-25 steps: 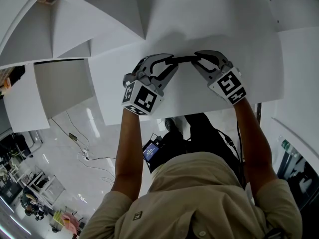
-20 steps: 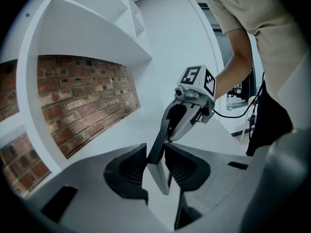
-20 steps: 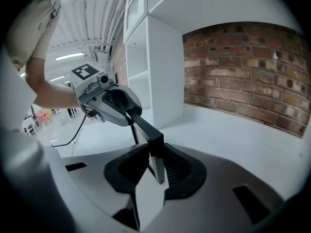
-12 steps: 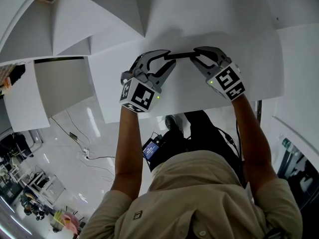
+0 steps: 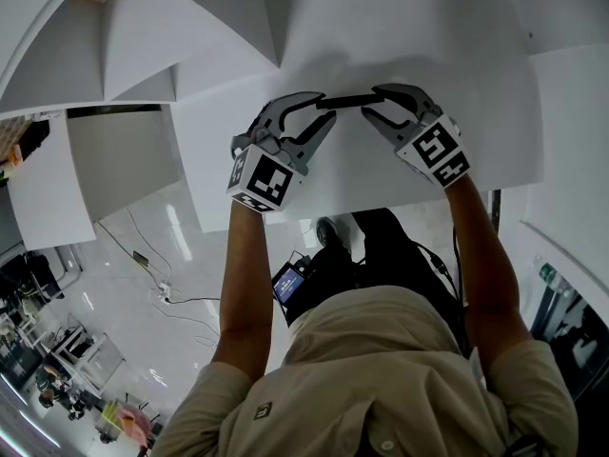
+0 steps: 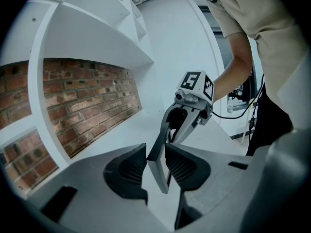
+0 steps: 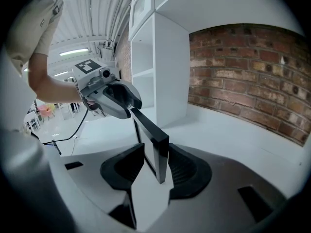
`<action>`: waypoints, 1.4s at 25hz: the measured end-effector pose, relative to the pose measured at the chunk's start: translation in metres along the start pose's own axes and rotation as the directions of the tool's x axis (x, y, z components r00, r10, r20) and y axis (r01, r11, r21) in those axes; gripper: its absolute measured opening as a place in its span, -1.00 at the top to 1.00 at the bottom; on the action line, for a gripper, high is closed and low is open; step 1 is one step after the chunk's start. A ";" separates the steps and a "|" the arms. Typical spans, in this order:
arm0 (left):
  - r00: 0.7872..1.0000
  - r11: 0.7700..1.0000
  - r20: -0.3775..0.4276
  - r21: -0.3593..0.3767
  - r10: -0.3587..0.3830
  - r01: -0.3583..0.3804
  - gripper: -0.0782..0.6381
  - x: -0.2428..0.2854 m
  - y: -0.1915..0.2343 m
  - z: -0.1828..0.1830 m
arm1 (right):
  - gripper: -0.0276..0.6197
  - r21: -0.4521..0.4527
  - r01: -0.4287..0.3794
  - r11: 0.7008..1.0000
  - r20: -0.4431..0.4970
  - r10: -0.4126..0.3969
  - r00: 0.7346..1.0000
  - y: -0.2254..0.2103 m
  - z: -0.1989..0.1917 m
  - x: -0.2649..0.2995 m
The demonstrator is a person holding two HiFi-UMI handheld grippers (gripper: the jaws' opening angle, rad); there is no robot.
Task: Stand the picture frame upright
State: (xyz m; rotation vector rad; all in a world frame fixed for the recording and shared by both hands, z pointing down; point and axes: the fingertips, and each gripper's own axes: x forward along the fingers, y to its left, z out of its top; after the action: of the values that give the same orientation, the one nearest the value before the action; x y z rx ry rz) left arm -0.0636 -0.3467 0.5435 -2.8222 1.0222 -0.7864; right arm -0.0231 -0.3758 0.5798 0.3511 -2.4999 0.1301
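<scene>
Picture frame (image 5: 347, 101) stands on its long lower edge on the white counter (image 5: 476, 150), thin and dark, between the two tools. It's near the brick wall (image 7: 252, 81).

Left gripper (image 5: 319, 112) is clamped on the frame's left end, both pads pressing its faces. I read that as the steadying hold, so the frame doesn't tip.

Right gripper (image 5: 373, 109) has its jaws opening. The frame's right end is between them, but the pads look just off it, so no real grip on that side.

In the left gripper view the frame leans a bit rather than sitting dead vertical. I can't tell if a back stand is out.

My read: frame is basically up, the right side is letting go first to test it, and the left hold is the backup.
</scene>
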 end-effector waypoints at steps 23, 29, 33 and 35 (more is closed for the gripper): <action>0.994 0.996 0.069 -0.024 0.084 -0.082 0.49 -0.051 0.003 0.035 | 0.31 -0.013 0.072 0.997 0.012 -0.072 0.997 0.003 0.014 -0.033; 0.985 0.988 0.088 -0.047 0.149 -0.146 0.50 -0.097 0.000 0.060 | 0.32 -0.008 0.144 0.989 0.043 -0.144 0.989 0.013 0.036 -0.064; 0.977 0.983 0.119 -0.070 0.176 -0.169 0.51 -0.137 -0.012 0.078 | 0.32 0.007 0.181 0.983 0.089 -0.181 0.979 0.035 0.061 -0.095; 0.970 0.978 0.138 -0.088 0.200 -0.189 0.53 -0.161 -0.018 0.087 | 0.45 0.011 0.196 0.980 0.127 -0.196 0.972 0.050 0.078 -0.114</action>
State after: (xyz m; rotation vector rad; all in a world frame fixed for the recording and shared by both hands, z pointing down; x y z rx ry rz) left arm -0.1168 -0.2466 0.3990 -2.7326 1.3029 -0.5239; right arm 0.0088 -0.3163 0.4493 0.6212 -2.5729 0.0269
